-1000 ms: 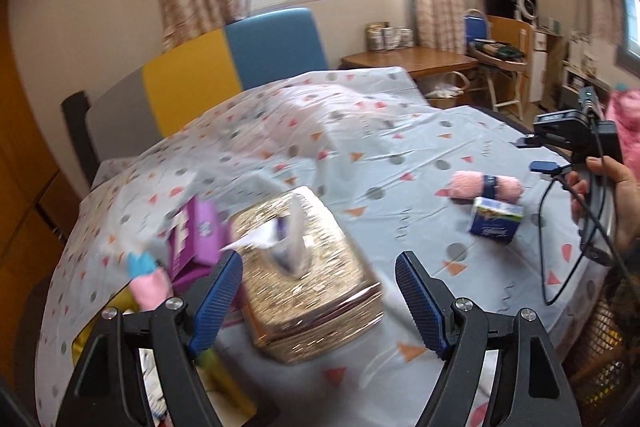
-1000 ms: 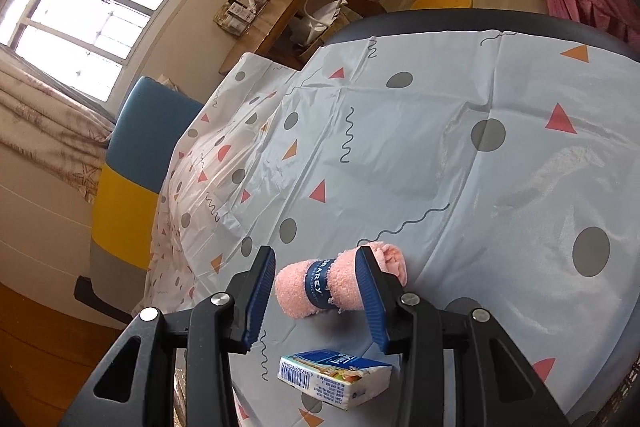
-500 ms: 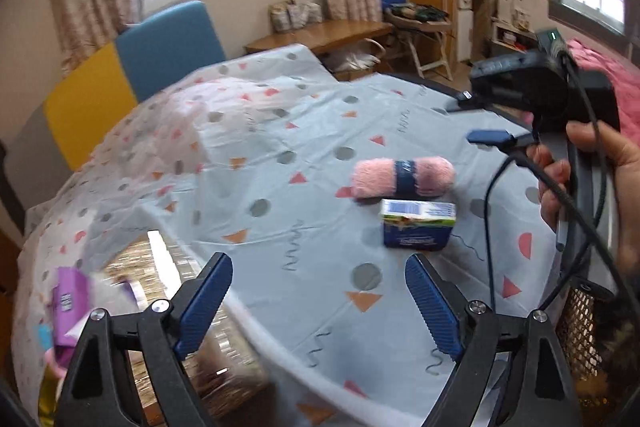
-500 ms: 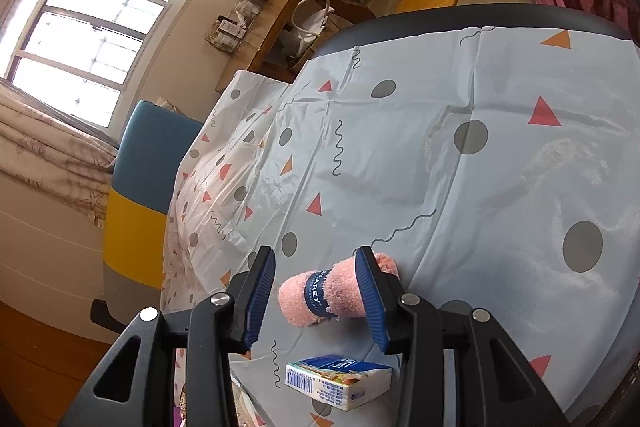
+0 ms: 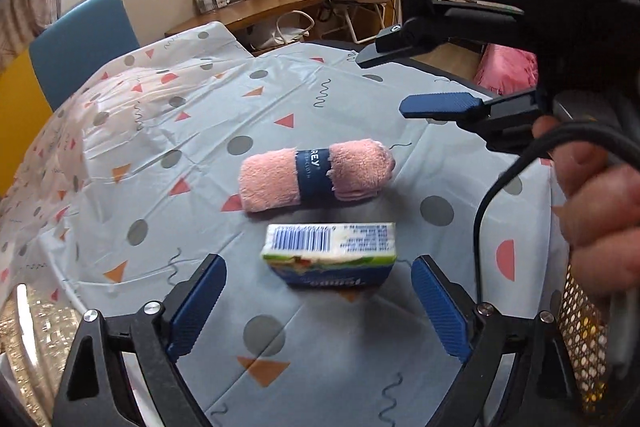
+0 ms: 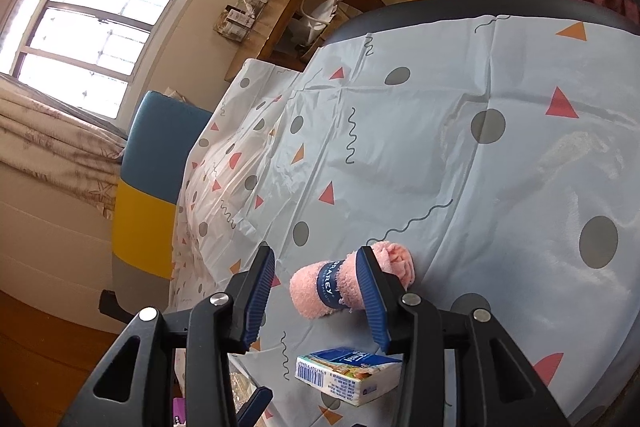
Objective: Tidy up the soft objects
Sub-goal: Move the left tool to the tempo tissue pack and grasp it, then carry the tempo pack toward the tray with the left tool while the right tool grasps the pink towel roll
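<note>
Now the table (image 5: pixel 120 155) has replaced the gold box in the left view. The left gripper (image 5: pixel 318 303) fingers are opening, bracketing the tissue pack (image 5: pixel 330 253); pink towel roll (image 6: pixel 352 285) lies beyond. Right gripper (image 6: pixel 316 293) fingers stay apart, empty.

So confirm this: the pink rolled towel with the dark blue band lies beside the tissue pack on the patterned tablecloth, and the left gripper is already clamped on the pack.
Not clamped. In the left wrist view the left gripper has its jaws wide and still opening, on either side of the tissue pack without touching it. The rest holds: the pink rolled towel lies beside the pack on the patterned tablecloth.
</note>
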`<state>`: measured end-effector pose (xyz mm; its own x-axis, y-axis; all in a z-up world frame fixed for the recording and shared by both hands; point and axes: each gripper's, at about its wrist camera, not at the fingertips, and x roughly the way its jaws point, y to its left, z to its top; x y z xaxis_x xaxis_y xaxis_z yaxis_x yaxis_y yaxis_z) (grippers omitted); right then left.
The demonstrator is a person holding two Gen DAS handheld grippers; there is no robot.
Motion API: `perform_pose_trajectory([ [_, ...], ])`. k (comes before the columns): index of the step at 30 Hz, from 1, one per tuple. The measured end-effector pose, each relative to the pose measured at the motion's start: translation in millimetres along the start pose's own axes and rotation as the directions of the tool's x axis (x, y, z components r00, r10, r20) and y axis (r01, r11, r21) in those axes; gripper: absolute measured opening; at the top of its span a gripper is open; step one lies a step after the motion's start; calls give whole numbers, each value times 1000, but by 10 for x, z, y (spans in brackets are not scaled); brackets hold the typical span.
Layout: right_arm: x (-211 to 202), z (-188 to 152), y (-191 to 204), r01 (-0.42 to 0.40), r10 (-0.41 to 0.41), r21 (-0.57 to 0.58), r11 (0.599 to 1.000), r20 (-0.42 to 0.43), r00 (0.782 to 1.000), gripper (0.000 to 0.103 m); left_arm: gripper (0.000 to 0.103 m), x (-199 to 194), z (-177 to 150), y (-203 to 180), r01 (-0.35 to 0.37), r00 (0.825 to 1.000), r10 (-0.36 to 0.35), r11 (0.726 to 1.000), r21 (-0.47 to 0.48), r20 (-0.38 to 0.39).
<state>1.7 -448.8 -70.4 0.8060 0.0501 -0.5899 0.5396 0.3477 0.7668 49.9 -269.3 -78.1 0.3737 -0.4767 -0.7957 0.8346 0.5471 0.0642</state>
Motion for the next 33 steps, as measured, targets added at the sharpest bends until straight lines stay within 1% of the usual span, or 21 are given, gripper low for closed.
perform_pose_trajectory([
  [4,11,-4,-5,8,-8,1,1000,-2,1000,43,96,142,39,-10,26,1000,-26,999,-24,-8],
  [5,17,-8,-6,10,-10,2,1000,-3,1000,43,95,178,41,-11,33,999,-34,999,-28,-10],
  [6,25,-12,-7,11,-11,1,1000,-6,1000,43,81,214,37,-2,48,999,-48,998,-35,-14],
  [7,35,-17,-4,16,-16,-2,1000,-10,1000,43,73,236,28,12,61,998,-62,997,-46,-22],
  [8,44,-23,-3,22,-22,-6,1000,-13,1000,43,73,225,16,38,76,997,-78,995,-66,-18],
  [10,68,-29,-7,35,-35,-12,999,-21,999,43,73,134,-42,110,81,997,-81,991,-103,3],
  [15,129,-49,14,65,-66,-34,997,-40,997,43,73,-118,-283,234,21,1000,-21,990,-139,0],
  [17,189,-79,49,76,-80,-62,995,-72,994,43,73,-216,-403,263,-4,1000,4,989,-145,1],
  [19,266,-126,121,101,-113,-117,988,-101,988,43,73,-315,-531,293,-14,1000,14,987,-163,-5],
  [20,302,-151,167,128,-145,-158,979,-105,984,43,73,-364,-594,309,-20,1000,19,984,-175,-11],
  [23,360,-235,341,203,-238,-296,933,-87,967,43,73,-493,-753,369,-18,1000,14,978,-208,-19],
  [24,392,-262,424,217,-262,-357,909,-85,961,44,73,-544,-805,381,-16,1000,12,977,-213,-19],
  [25,438,-297,521,225,-289,-433,873,-89,953,49,73,-584,-841,388,-17,1000,14,977,-210,-16],
  [26,505,-339,626,226,-320,-518,825,-99,942,56,73,-617,-871,389,-25,1000,23,979,-204,-11],
  [27,576,-387,729,214,-347,-604,768,-111,931,58,73,-661,-899,389,-36,999,36,980,-197,-2],
  [28,656,-454,832,196,-379,-696,691,-118,918,61,73,-689,-917,394,-42,999,44,980,-194,5],
  [30,824,-624,977,169,-475,-853,493,-101,874,63,73,-725,-951,418,-39,999,42,977,-209,6],
  [31,924,-694,1006,173,-528,-901,398,-71,846,63,73,-735,-962,430,-35,999,38,975,-220,8],
  [33,1113,-767,963,221,-611,-946,238,31,791,63,73,-751,-983,429,-37,999,40,973,-228,9],
])
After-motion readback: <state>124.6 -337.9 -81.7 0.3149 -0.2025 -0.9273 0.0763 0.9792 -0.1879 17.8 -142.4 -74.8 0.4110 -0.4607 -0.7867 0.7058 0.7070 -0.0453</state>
